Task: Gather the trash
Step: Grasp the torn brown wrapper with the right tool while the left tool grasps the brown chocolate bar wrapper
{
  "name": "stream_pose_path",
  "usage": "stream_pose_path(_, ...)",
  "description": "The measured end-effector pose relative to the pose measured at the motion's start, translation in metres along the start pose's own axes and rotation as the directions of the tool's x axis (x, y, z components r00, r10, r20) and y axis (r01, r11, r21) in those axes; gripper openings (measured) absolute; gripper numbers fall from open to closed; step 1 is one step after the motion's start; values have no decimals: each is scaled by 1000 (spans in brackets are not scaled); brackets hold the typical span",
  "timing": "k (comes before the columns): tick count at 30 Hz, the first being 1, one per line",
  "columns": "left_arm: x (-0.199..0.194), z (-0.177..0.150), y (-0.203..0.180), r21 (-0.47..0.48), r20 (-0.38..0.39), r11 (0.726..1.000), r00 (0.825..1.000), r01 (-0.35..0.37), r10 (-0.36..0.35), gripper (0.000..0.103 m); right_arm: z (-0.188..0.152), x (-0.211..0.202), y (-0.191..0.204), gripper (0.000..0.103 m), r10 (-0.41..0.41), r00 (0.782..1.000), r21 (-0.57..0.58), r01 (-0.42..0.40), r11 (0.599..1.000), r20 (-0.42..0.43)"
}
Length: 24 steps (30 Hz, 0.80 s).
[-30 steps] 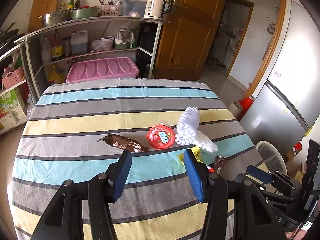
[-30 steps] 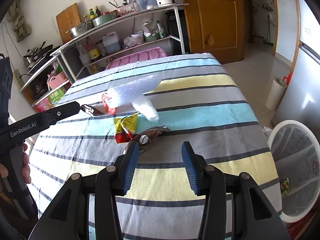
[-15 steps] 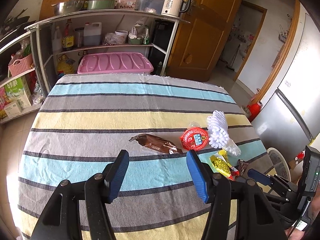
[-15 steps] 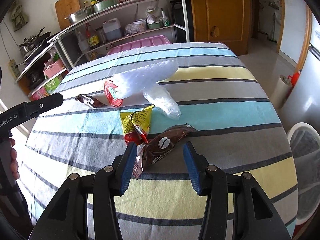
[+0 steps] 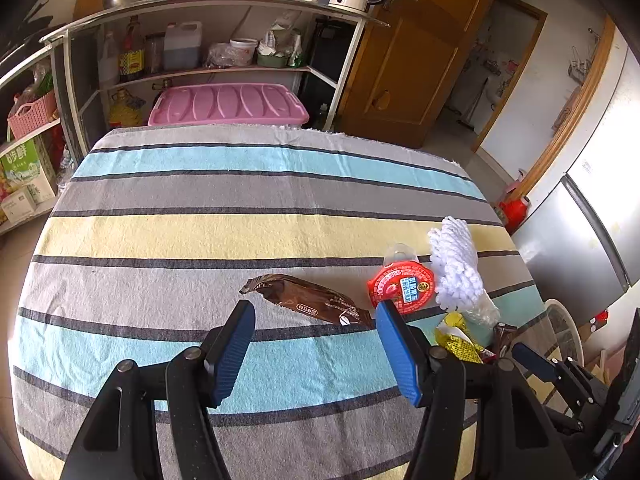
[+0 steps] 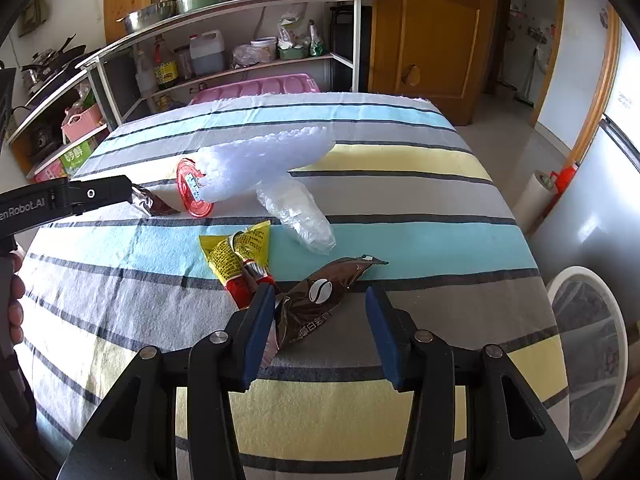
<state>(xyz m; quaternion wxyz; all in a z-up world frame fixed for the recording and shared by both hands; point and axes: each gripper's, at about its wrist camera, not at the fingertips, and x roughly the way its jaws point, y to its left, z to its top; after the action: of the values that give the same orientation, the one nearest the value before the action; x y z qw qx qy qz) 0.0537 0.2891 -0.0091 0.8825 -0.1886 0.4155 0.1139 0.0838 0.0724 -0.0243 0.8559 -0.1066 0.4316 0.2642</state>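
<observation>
Blue-padded right claw (image 6: 320,320) (angled down, closing) straddles brown coffee sachet (image 6: 316,300).

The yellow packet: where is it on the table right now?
In the right wrist view the yellow packet lies on the striped cloth, left of the brown coffee wrapper, just beyond the right gripper's left finger.

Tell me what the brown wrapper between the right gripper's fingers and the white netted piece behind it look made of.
The brown wrapper looks like glossy foil-lined plastic film: it is creased, catches highlights and shows a silvery inside at its torn end. The white netted piece looks like soft foam mesh, matte and bumpy with a regular open weave; probably fruit-cushion netting, though that is a guess.
</observation>
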Motion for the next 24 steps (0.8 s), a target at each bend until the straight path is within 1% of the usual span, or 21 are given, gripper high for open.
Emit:
stream_pose_path(2, 6, 1, -2, 1, -12, 1000, 1000, -9, 9, 63, 0, -1, 3, 32, -2, 1000, -12, 2, 1000, 4)
stream_pose_path(7, 19, 2, -6, -9, -24, 1000, 999, -28, 28, 63, -2, -4, 2, 21, 8, 1000, -16, -8, 1000, 11)
stream_pose_path(11, 28, -1, -3, -8, -63, 998, 996, -64, 63, 63, -4, -6, 0, 14, 10, 1000, -23, -9, 1000, 14)
stream_pose_path(13, 23, -3, 2, -9, -54, 998, 997, -59, 58, 63, -6, -8, -2, 13, 10, 1000, -24, -9, 1000, 15)
stream_pose_path(17, 12, -5, 14, -28, -39, 995, 994, -99, 98, 62, -6, -8, -4, 13, 21, 1000, -16, -21, 1000, 15)
stream_pose_path(21, 6, -8, 28, -35, -42, 985, 985, -169, 168, 62, -8, -9, -2, 13, 32, 999, -27, -32, 999, 15)
stream_pose_path(22, 4, -9, 31, -40, -40, 984, 984, -173, 171, 63, -8, -10, -2, 12, 33, 999, -33, -32, 999, 18)
stream_pose_path(24, 0, -9, 35, -62, -26, 987, 989, -149, 148, 63, -8, -10, 0, 10, 33, 999, -42, -32, 999, 20)
